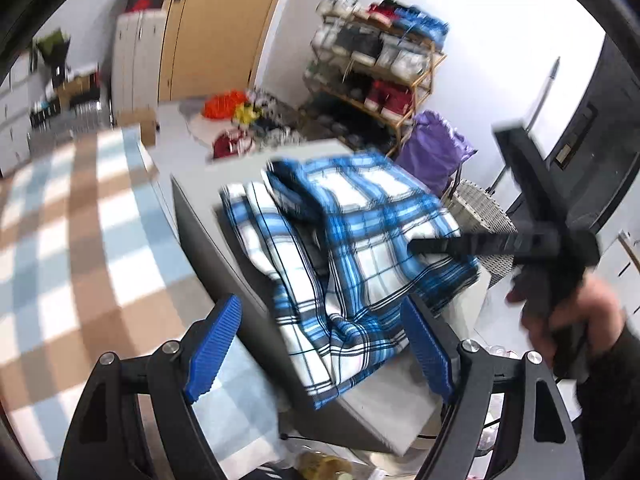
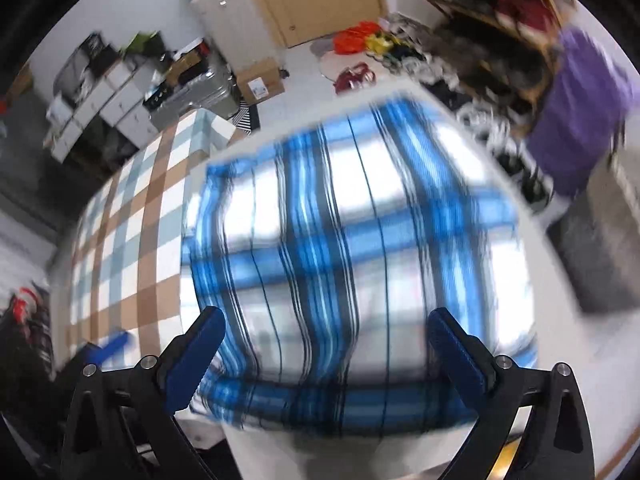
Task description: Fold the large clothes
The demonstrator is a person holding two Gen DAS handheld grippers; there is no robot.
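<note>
Your left gripper (image 1: 324, 344) gapes, blue pads apart, holding nothing | your right gripper (image 2: 326, 354) likewise spread wide, hovering over the cloth | blue plaid shirt (image 1: 348, 248) lies bundled on the grey worktop (image 1: 208, 216) | checked rug (image 1: 60, 220) beside it | shoe rack (image 1: 376, 76) far back.

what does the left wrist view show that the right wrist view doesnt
Only the left wrist view shows the right gripper from outside, held in the person's hand with its tip over the shirt, plus a wicker basket and the shirt's rumpled near edge hanging off the grey surface.

Only the right wrist view shows a cardboard box with a label and a flat close-up of the shirt.

Both show the blue plaid shirt, the checked cloth, the purple bag, the shoe rack, and open jaws holding nothing.
</note>
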